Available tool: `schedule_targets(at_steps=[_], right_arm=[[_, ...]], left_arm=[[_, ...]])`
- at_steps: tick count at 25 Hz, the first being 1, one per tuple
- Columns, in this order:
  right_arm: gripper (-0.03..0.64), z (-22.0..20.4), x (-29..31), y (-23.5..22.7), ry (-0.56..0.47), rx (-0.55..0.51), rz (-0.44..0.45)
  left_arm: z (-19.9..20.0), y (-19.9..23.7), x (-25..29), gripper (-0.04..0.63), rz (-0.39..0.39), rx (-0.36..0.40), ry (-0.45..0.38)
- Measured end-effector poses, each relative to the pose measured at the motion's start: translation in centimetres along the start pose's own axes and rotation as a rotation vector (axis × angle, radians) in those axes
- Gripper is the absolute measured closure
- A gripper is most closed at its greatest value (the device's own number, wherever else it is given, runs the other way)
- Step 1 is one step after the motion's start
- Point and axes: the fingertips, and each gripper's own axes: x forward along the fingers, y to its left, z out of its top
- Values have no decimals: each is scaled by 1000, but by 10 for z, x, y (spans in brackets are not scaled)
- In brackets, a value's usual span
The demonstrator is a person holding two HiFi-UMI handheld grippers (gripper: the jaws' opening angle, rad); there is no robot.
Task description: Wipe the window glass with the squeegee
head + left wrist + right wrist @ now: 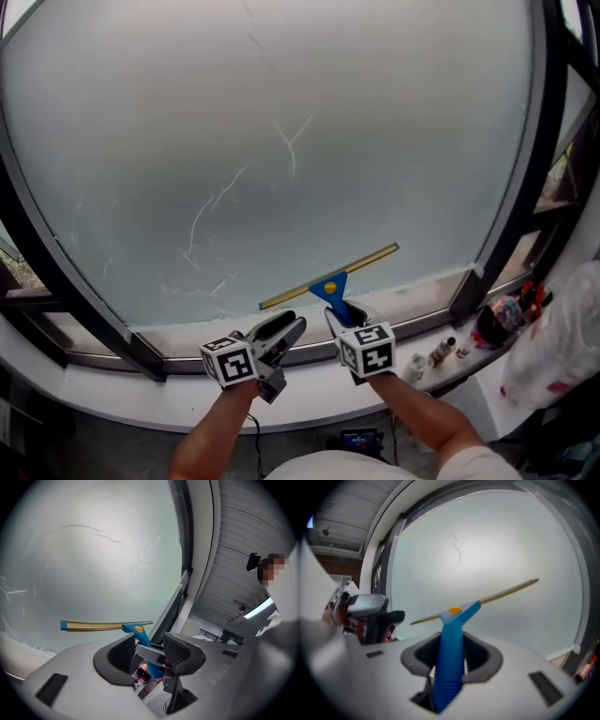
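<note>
The squeegee (330,279) has a blue handle and a long brass-coloured blade, which lies slanted against the lower part of the frosted window glass (281,141). My right gripper (345,317) is shut on the blue handle (451,658), which stands up between its jaws with the blade (487,599) crossing the pane ahead. My left gripper (284,328) hovers just left of it over the sill, open with nothing between its fingers. In the left gripper view the squeegee (108,626) shows beyond the spread jaws of the left gripper (150,651). Thin streaks mark the glass.
A dark window frame (511,216) bounds the pane and a white sill (169,394) runs below it. On the sill at the right stand small bottles (441,352) and a dark container (502,319), beside a white plastic bag (562,337).
</note>
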Motion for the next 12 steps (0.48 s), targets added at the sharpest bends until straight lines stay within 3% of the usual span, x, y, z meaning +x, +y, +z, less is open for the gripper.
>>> schedule_targets(at_steps=[12], right_arm=[[474,104,-21,-46,-97,79,-68]], left_arm=[[88,-54,-27,387,11,283,-39]])
